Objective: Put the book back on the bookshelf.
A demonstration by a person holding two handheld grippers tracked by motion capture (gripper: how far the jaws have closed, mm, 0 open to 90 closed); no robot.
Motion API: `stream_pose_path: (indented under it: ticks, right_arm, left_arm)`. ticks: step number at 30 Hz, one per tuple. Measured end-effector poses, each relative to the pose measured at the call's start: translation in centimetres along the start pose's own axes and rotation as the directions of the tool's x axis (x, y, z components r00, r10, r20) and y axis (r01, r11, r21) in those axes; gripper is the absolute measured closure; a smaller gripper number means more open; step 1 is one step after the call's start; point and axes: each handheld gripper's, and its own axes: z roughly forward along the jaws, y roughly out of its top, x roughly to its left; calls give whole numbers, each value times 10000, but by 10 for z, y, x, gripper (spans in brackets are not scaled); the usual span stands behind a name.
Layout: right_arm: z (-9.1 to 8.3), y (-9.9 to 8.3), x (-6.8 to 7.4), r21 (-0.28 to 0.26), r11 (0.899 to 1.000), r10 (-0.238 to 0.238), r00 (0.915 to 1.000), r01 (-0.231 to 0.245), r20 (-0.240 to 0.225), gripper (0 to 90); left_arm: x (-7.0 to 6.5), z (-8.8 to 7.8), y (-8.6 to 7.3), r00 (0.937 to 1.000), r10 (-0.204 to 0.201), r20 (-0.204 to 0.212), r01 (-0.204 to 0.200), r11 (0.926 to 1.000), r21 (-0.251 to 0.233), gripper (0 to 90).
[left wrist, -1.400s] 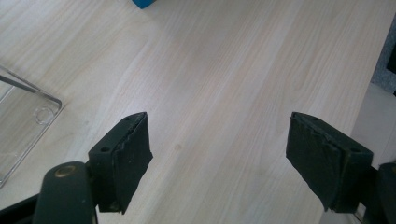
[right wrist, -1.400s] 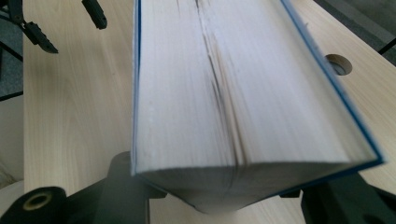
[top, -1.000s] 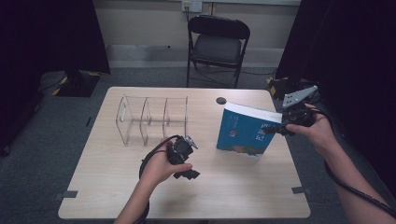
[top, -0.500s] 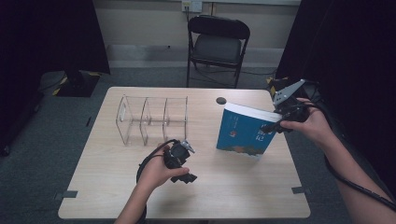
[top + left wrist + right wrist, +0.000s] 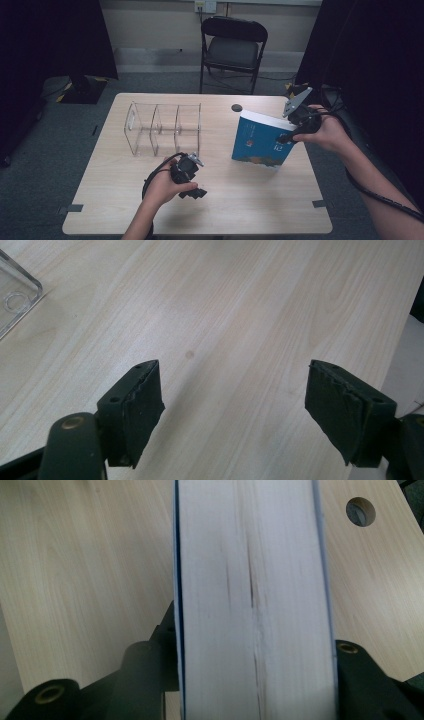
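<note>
High view, book: blue book [image 5: 261, 142] stands tilted on the table [image 5: 250, 200], right of frame centre, propped on its lower edge.
High view, right gripper: right gripper [image 5: 286, 138] clamps the book's right edge; jaws have just been closing on it.
High view, left gripper: left gripper [image 5: 199, 192] lies low at lower centre, well apart from the book.
High view, rack: clear acrylic rack [image 5: 162, 128] stands left of centre.
High view, room: folding chair [image 5: 232, 47] behind the table; grey floor, dark curtains.
Left gripper view: jaws stand wide, nothing between them, bare pale wood below; rack corner [image 5: 15, 295] at upper left.
Right gripper view: white page edge of the book [image 5: 252, 600] pressed between both jaws; round hole [image 5: 361, 511] in the tabletop at upper right.
</note>
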Motion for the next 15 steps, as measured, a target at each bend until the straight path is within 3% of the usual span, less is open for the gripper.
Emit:
stream_pose_path:
  ticks: [4, 6, 9, 15]
  right_arm:
    - [0, 2, 0, 97, 9999, -73, 9999, 74, -97, 540]
    - [1, 5, 1, 329, 9992, -213, 9998, 214, -18, 526]
    - [2, 13, 2, 765, 9965, -313, 9990, 338, -333, 553]
    - [3, 12, 0, 686, 9969, -347, 9986, 374, -404, 566]
  left_arm:
    - [0, -2, -1, 10000, -40, -60, 40, 10000, -50, 228]
    - [1, -2, -3, 10000, -74, -46, 74, 9999, -89, 229]
    - [2, -3, -4, 9999, -40, -96, 40, 10000, -41, 229]
    - [2, -2, -6, 10000, -6, -46, 5, 9999, -133, 230]
